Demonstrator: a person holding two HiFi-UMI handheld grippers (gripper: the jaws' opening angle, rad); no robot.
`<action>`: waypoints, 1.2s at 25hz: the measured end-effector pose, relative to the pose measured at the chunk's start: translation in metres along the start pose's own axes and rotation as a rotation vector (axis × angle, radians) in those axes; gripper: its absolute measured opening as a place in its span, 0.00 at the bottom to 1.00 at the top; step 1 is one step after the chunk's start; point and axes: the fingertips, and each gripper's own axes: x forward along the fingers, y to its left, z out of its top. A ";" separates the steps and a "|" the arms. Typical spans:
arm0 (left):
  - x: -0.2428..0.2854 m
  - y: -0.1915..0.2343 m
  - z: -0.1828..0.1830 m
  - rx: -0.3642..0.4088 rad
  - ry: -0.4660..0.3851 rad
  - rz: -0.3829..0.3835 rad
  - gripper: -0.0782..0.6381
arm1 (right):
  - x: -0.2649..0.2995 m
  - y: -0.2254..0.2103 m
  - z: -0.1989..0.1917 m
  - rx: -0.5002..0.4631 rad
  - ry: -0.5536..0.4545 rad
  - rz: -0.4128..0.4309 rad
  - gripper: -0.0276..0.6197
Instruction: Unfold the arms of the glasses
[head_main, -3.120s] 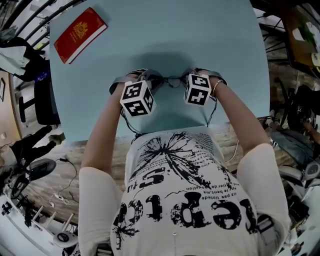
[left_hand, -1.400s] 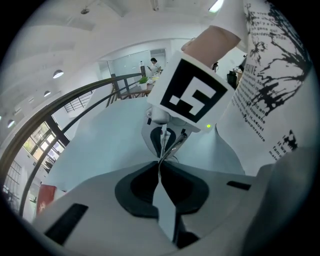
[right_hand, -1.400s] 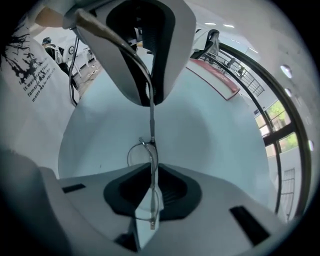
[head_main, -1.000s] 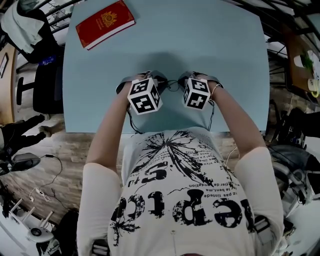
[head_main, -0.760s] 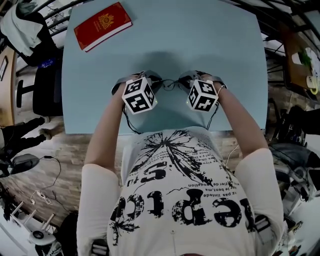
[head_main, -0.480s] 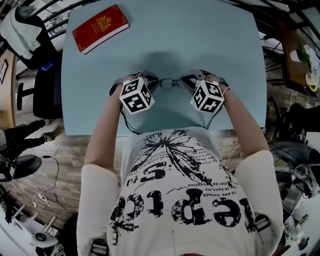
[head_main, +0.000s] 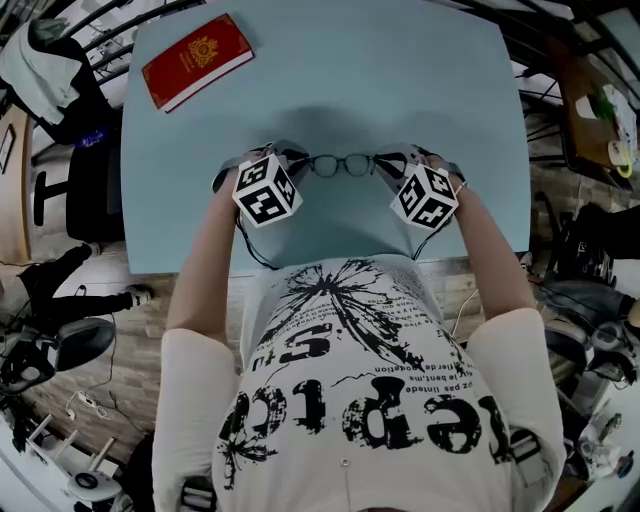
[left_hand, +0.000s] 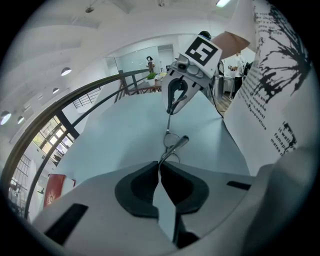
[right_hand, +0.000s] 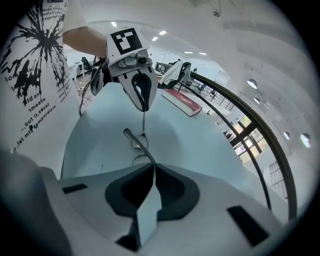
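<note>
Head view looks steeply down past a printed white shirt (head_main: 350, 390) and two bare forearms that reach out over the near edge of a pale blue table (head_main: 440, 90). At the end of each forearm a marker cube blocks the hand and most of the gripper under it: the left cube (head_main: 266, 190) and the right cube (head_main: 424, 196).

Between the cubes, over the table's near half, are the glasses (head_main: 340, 165). The lenses sit in the middle and a thin arm runs out to each side, vanishing behind a cube. Whether the frame touches the tabletop cannot be told.

In the left gripper view, the left gripper (left_hand: 160, 170) has its dark pads all but together, pinched on the tip of one arm. The lenses stand just beyond, and past them the other arm leads on to the opposite jaws.

In the right gripper view, the right gripper (right_hand: 151, 170) is equally narrow, clamped on the curved tip of the other arm. The lenses are just ahead, and the left gripper faces it from across them.

Farther off, a red book (head_main: 195, 62) lies near the table's far left corner, well apart from the glasses. Beyond the left edge stands a black chair (head_main: 90, 185). A curved railing and windows close the background in both gripper views.
</note>
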 end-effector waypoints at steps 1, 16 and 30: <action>0.000 0.000 0.000 -0.002 -0.001 0.001 0.15 | 0.000 0.000 -0.003 0.004 0.008 0.000 0.08; -0.001 -0.006 0.006 -0.024 -0.033 0.025 0.15 | -0.001 -0.003 -0.003 0.040 0.028 -0.076 0.10; -0.030 -0.008 0.001 -0.209 -0.162 0.162 0.22 | -0.018 0.008 -0.020 0.283 -0.018 -0.152 0.23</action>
